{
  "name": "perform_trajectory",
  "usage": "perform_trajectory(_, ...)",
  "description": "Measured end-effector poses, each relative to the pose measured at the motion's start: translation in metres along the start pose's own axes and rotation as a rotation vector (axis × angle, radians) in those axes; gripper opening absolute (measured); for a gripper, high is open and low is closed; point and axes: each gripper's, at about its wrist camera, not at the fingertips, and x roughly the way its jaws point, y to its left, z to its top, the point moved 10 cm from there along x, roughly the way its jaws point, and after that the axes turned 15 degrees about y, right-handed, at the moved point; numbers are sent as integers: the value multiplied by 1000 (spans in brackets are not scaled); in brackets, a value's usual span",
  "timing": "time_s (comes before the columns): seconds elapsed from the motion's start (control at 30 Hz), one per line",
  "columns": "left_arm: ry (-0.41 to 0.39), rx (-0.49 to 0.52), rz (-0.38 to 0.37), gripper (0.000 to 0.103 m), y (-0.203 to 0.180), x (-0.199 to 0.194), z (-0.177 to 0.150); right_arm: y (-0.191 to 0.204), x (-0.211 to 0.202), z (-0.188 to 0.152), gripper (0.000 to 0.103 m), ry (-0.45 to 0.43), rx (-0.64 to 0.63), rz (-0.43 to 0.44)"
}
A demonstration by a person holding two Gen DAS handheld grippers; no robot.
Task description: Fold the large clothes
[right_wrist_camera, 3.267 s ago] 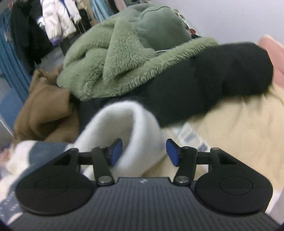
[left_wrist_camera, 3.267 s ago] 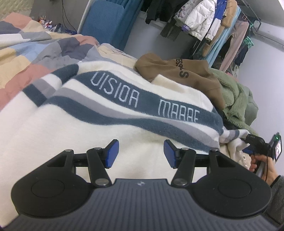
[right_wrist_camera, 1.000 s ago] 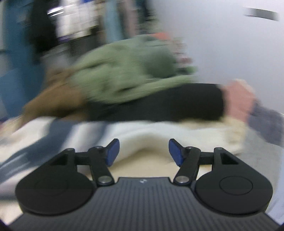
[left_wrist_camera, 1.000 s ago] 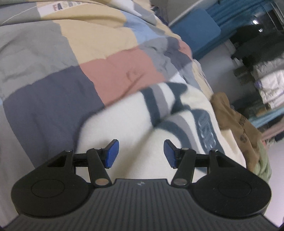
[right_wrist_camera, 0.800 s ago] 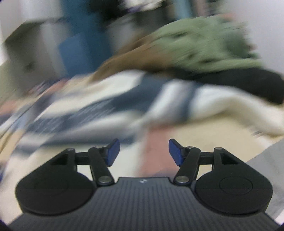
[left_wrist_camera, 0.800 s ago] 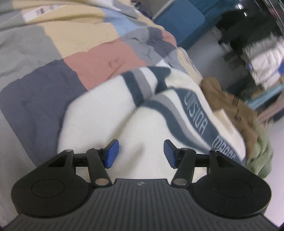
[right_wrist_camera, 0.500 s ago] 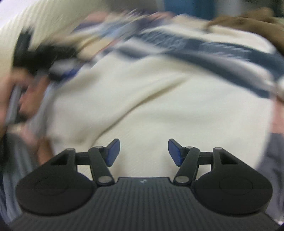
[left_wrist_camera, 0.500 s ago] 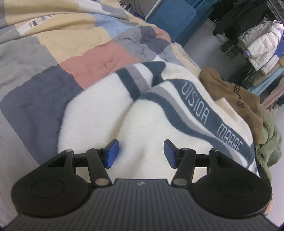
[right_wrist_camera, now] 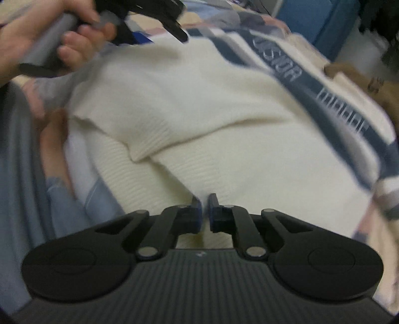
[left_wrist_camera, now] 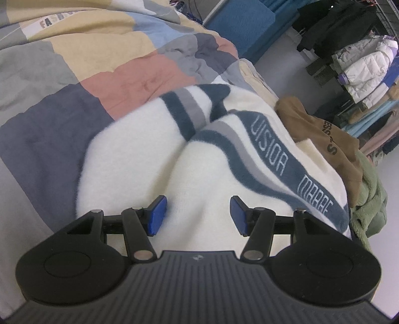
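Note:
A cream sweater (left_wrist_camera: pixel 139 162) with navy and grey stripes and lettering lies on the patchwork bedspread (left_wrist_camera: pixel 74 74). Its left sleeve is folded alongside the body. My left gripper (left_wrist_camera: pixel 197 214) is open just above the sweater's lower left part, holding nothing. In the right wrist view the sweater (right_wrist_camera: pixel 199 104) fills the frame, with its ribbed hem nearest me. My right gripper (right_wrist_camera: pixel 205 211) is shut on the ribbed hem (right_wrist_camera: pixel 174 159). The left gripper and the hand that holds it show at the top left of that view (right_wrist_camera: pixel 149 15).
A brown hoodie (left_wrist_camera: pixel 321 134) and a green fleece (left_wrist_camera: pixel 369 197) are piled at the sweater's far right. A blue panel (left_wrist_camera: pixel 249 22) and a rack of hanging coats (left_wrist_camera: pixel 361 62) stand beyond the bed. A blue-sleeved forearm (right_wrist_camera: pixel 57 154) lies at the left.
My right gripper swung from the pile side to the sweater's hem and closed on it. My left gripper stayed open and shifted little over the sweater's left part.

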Motion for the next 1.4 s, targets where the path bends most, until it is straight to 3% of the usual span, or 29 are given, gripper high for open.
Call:
perform_trajectory(0.13,6,1,-14,62,-2,0,0,-6,-35,-20,4,34,-104,-23)
perform_trajectory(0.3,1,-6,-31,62,-3,-5,0,0,-43,-59,4,153,-250,-47)
perform_trajectory(0.47,-18,-35,-32,62,5,-13,6,3,-17,-80,4,227,-217,-3)
perform_trajectory(0.57,-45,-74,-25,62,20,-24,17,6,-7,-81,5,222,-188,-3)
perform_trajectory(0.73,-73,-121,36,62,45,-33,45,-17,-20,-66,10,178,14,107)
perform_trajectory(0.83,-95,-75,162,62,52,-31,56,-34,-38,-52,12,121,164,234)
perform_trajectory(0.87,-92,-63,186,62,52,-27,58,-39,-42,-46,18,103,204,258)
perform_trajectory(0.9,-84,-56,198,62,54,-24,60,-44,-47,-40,36,78,241,276)
perform_trajectory(0.97,-57,-58,207,62,57,-15,60,-54,-58,-22,57,-1,309,307)
perform_trajectory(1.0,-45,-66,208,62,60,-12,59,-59,-63,-13,60,-42,347,318)
perform_trajectory(1.17,-49,-123,225,62,78,-14,56,-89,-53,22,61,-187,577,346)
perform_trajectory(1.4,13,-139,253,62,86,0,42,-103,21,35,61,-188,757,371)
